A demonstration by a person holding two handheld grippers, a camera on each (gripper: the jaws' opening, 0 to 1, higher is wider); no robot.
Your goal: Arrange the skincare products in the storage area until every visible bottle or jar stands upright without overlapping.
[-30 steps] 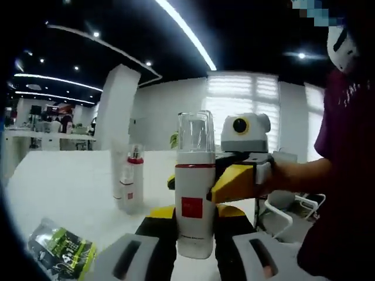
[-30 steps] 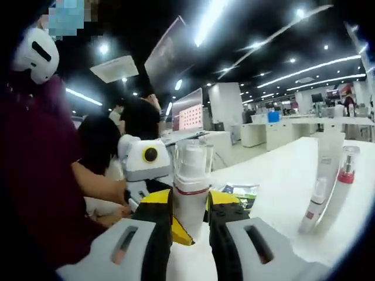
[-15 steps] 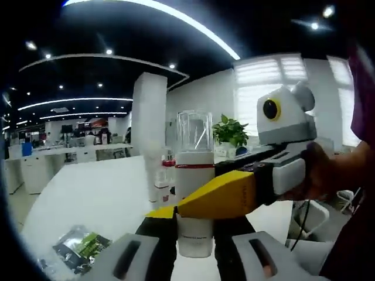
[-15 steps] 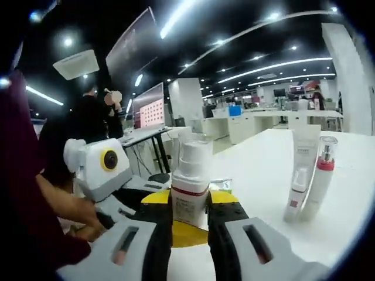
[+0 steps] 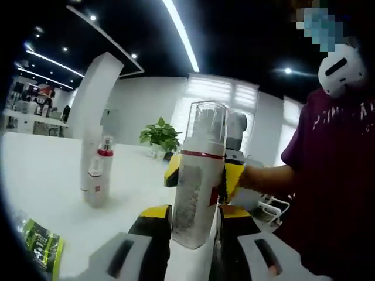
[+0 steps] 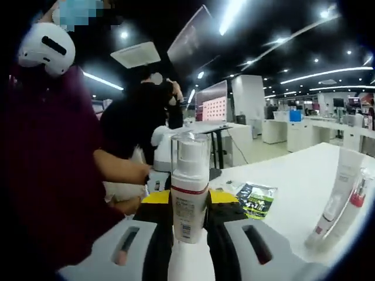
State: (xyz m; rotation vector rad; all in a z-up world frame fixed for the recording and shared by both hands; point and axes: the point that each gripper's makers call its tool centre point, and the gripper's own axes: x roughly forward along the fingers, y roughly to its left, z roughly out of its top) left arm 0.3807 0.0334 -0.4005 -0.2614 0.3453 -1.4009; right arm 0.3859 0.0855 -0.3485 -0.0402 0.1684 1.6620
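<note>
While the white table [image 5: 53,175] spreads under office ceiling lights, we see a packet [image 5: 40,246] at left, two slim bottles [image 5: 96,175] upright, then the clear-capped bottle [image 5: 196,175] clamped by both our left tongs [image 5: 190,240] and right tongs [image 6: 188,225].

A dark maroon short-sleeved shirt [image 5: 343,175] with faint pale lettering across the chest is worn by the person. The left gripper [image 5: 190,257] and the right gripper [image 6: 188,246] are built alike: pale grey bodies with dark slots, black jaws and yellow tips.
</note>
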